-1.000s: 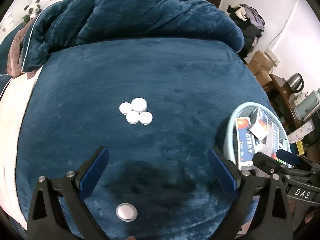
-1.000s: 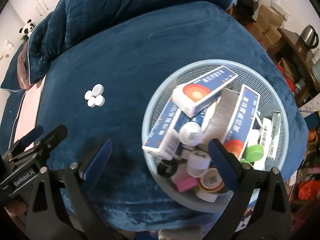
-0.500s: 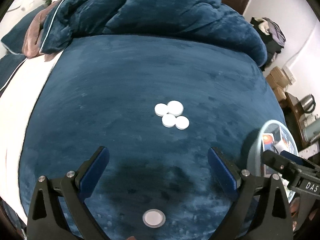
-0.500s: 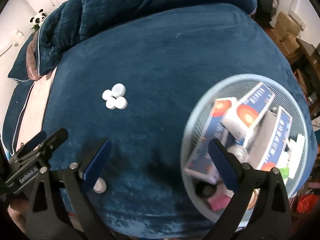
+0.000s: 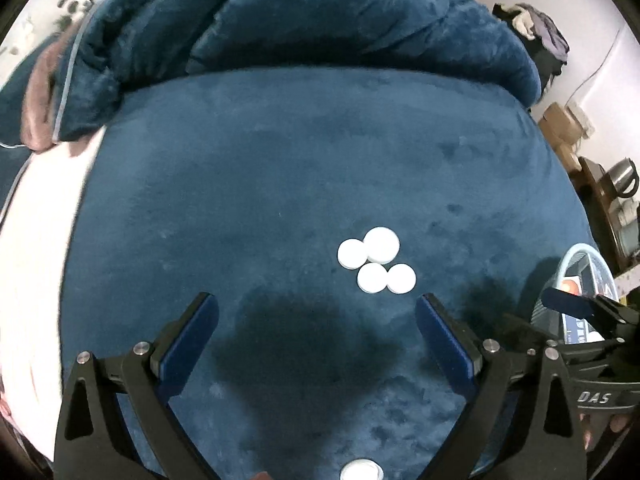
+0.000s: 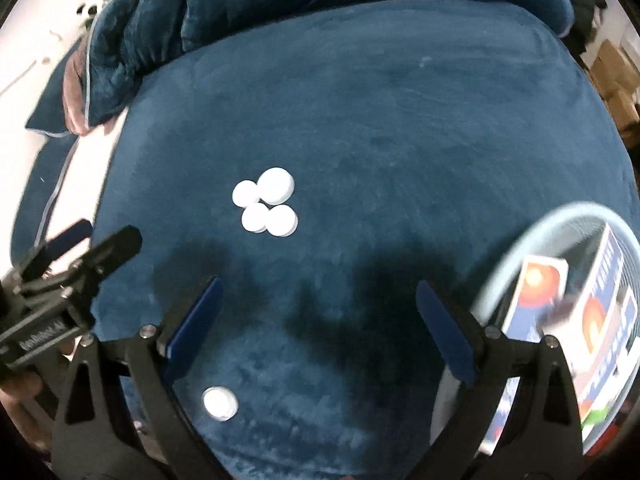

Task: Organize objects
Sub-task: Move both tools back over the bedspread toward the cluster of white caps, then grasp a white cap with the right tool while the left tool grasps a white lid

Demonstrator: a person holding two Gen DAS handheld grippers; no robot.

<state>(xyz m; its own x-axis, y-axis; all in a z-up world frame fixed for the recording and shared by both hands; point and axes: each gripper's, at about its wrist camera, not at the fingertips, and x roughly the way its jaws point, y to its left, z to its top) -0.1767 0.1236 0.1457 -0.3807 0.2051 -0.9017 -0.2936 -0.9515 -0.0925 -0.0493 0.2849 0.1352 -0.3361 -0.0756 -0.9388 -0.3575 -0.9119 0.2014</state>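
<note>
Several white round caps point(image 5: 376, 260) lie clustered on the blue blanket; they also show in the right wrist view point(image 6: 266, 207). A single white cap point(image 5: 360, 471) lies at the near edge, also seen in the right wrist view point(image 6: 219, 402). A light blue mesh basket point(image 6: 520, 236) with medicine boxes point(image 6: 538, 300) sits at the right; its rim shows in the left wrist view point(image 5: 582, 249). My left gripper point(image 5: 318, 332) is open and empty above the blanket, short of the cluster. My right gripper point(image 6: 318, 320) is open and empty, between cluster and basket.
A rumpled blue duvet point(image 5: 280, 20) is heaped along the far side. A white sheet point(image 5: 36, 240) lies at the left. Cardboard boxes point(image 5: 560, 124) and a kettle point(image 5: 624, 178) stand off the bed at the right.
Both grippers have swung left: the basket has slid toward the right edge of both views and the cap cluster has shifted rightward. Both stay open.
</note>
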